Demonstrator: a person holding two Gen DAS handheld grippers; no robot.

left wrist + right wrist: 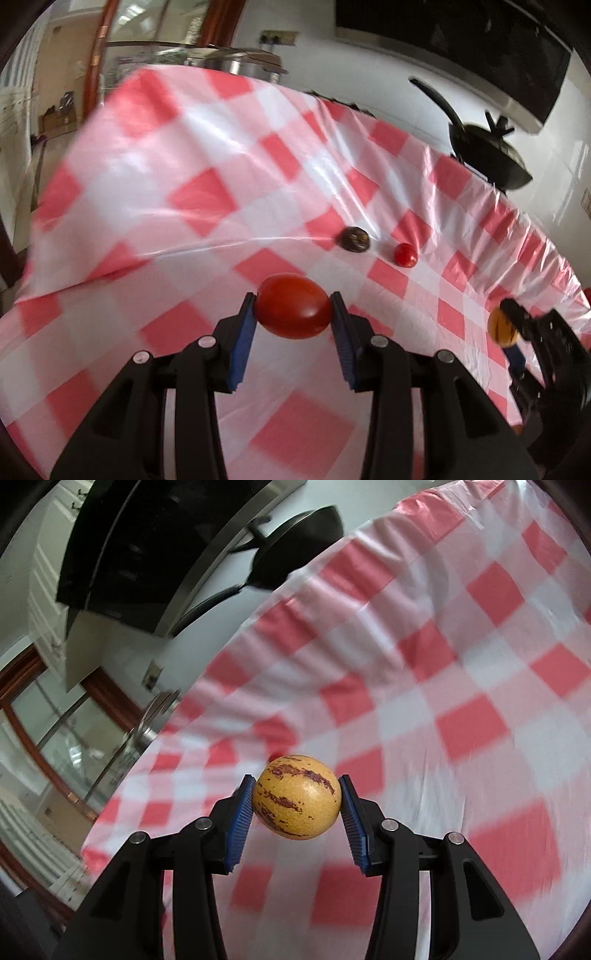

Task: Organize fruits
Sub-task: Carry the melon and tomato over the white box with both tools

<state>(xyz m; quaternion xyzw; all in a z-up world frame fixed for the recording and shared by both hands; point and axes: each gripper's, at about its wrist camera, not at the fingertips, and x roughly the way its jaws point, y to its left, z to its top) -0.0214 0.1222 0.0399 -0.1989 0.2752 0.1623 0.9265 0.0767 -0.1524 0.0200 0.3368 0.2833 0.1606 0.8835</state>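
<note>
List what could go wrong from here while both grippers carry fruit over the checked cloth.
1. The left gripper pinches the smooth red tomato only at its ends; it might slip or bruise.
2. The round yellow streaked fruit in the right gripper could roll away if dropped.
3. A low pass could knock the small tomato or the dark fruit.

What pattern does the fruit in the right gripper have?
The fruit is yellow with dark purple streaks; the right wrist view shows it best.
</note>
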